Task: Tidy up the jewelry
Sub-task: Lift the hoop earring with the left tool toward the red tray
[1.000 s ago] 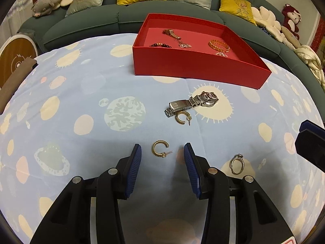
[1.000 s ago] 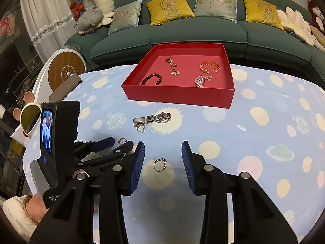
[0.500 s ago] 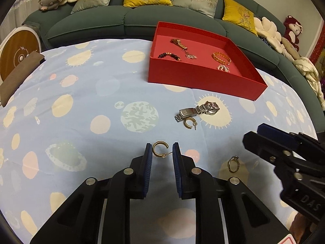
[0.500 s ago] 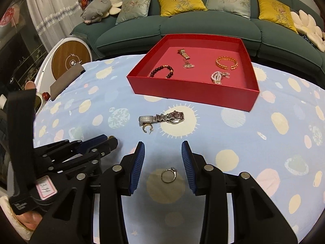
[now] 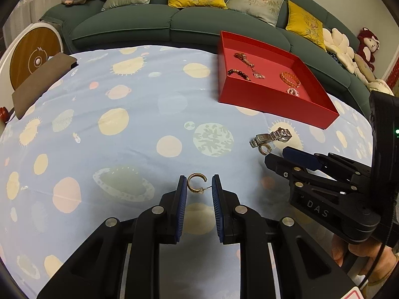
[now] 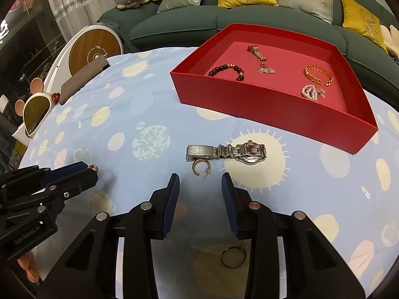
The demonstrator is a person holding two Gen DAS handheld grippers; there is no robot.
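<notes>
My left gripper (image 5: 199, 186) is shut on a gold hoop earring (image 5: 195, 183), held just above the blue planet-print cloth. In the right wrist view this left gripper (image 6: 91, 172) sits at the left with the earring (image 6: 92, 167) peeking from its tip. My right gripper (image 6: 200, 183) is open, with nothing between its pads. Its tips stand just short of a second hoop earring (image 6: 201, 168) beside a silver watch (image 6: 224, 150). A thin ring (image 6: 233, 256) lies on the cloth under the right gripper's body. The red box (image 6: 261, 104) holds several bracelets.
The red box (image 5: 274, 99) stands at the table's far right, the watch (image 5: 271, 135) in front of it. A brown pad (image 5: 42, 79) and sunglasses (image 6: 35, 109) lie at the left edge. A green sofa (image 5: 174, 22) runs behind. A hand (image 5: 361, 256) holds the right gripper (image 5: 276, 158).
The left jaws closed onto the hoop earring and carried it up off the cloth. The right gripper moved forward and down, past the ring, toward the watch and second earring.
</notes>
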